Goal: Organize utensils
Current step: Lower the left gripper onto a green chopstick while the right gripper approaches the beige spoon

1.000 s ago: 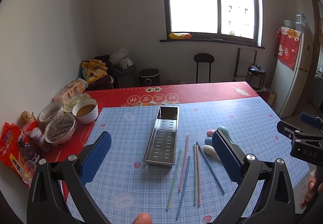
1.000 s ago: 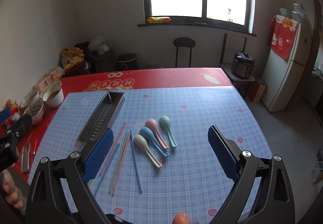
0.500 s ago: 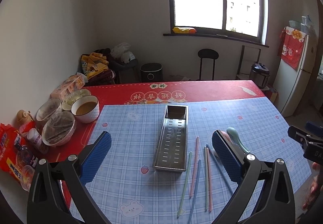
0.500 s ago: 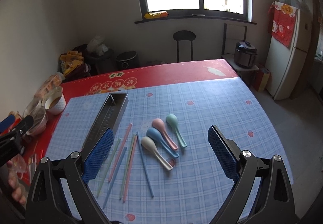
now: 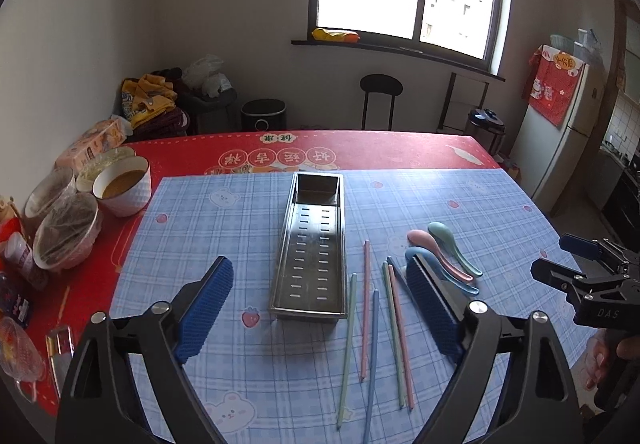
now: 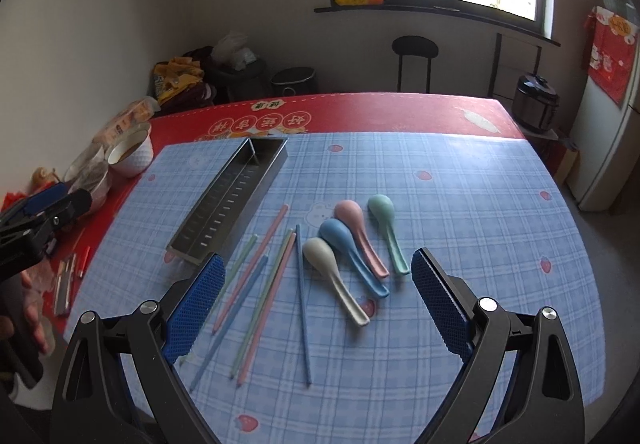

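Observation:
A long perforated steel tray (image 5: 316, 244) lies empty on the blue checked mat; it also shows in the right wrist view (image 6: 232, 199). Several pastel chopsticks (image 5: 374, 320) lie right of it, also seen in the right wrist view (image 6: 264, 284). Several pastel spoons (image 6: 352, 244) lie right of the chopsticks, partly hidden in the left wrist view (image 5: 444, 248). My left gripper (image 5: 320, 308) is open and empty above the tray's near end. My right gripper (image 6: 318, 304) is open and empty above the chopsticks and spoons.
Bowls (image 5: 120, 187) and food packets (image 5: 92, 147) crowd the table's left edge on the red cloth (image 5: 400, 151). Small items (image 6: 68, 276) lie at the near left. A stool (image 5: 380, 91), a cooker (image 6: 536, 99) and a fridge (image 5: 560, 139) stand beyond the table.
Both grippers have moved a little closer and lower over the mat; the tray now sits centred between the left fingers. Nothing on the table has moved.

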A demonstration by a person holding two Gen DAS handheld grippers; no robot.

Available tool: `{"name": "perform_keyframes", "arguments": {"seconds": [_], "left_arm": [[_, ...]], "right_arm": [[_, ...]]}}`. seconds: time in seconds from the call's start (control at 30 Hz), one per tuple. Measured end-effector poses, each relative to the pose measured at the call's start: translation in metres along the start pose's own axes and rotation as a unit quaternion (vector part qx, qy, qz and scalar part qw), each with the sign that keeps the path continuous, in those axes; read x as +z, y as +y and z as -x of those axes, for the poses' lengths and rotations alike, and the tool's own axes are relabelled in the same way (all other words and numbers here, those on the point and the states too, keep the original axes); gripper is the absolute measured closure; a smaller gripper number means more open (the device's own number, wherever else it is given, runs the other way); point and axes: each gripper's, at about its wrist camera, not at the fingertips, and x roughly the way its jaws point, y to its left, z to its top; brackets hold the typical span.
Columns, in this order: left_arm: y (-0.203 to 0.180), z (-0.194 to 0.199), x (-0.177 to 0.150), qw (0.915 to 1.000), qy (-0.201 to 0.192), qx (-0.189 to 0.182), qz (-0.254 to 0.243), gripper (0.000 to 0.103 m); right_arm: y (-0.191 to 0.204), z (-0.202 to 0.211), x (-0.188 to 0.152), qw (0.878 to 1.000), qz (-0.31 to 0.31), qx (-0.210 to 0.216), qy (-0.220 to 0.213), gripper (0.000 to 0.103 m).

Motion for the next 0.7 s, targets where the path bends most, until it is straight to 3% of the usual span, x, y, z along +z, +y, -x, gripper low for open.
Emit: {"name": "perform_keyframes", "arguments": {"seconds": [0.17,0.27,0.4,0.53,0.7], "left_arm": [[-0.023,-0.014,-0.038,0.9988,0.034,0.008,0.033,0.054],[-0.028,-0.028,-0.061,0.9957,0.076,0.016,0.052,0.069],[-0.021,-0.048,-0.082,0.9896,0.126,-0.01,0.07,0.075],[-0.018,-0.081,-0.09,0.9864,0.158,-0.027,0.034,0.086],[-0.01,-0.12,-0.092,0.9791,0.19,-0.065,0.034,0.086]], "right_arm": [[-0.032,-0.019,0.003,0.999,0.02,0.046,0.004,0.013],[-0.04,-0.041,-0.002,0.998,0.027,0.044,0.035,0.031],[-0.042,-0.064,-0.012,0.995,0.009,0.076,0.066,0.036],[-0.039,-0.083,-0.019,0.993,-0.019,0.072,0.087,0.048],[-0.026,-0.095,-0.026,0.993,-0.006,0.058,0.106,0.052]]}}
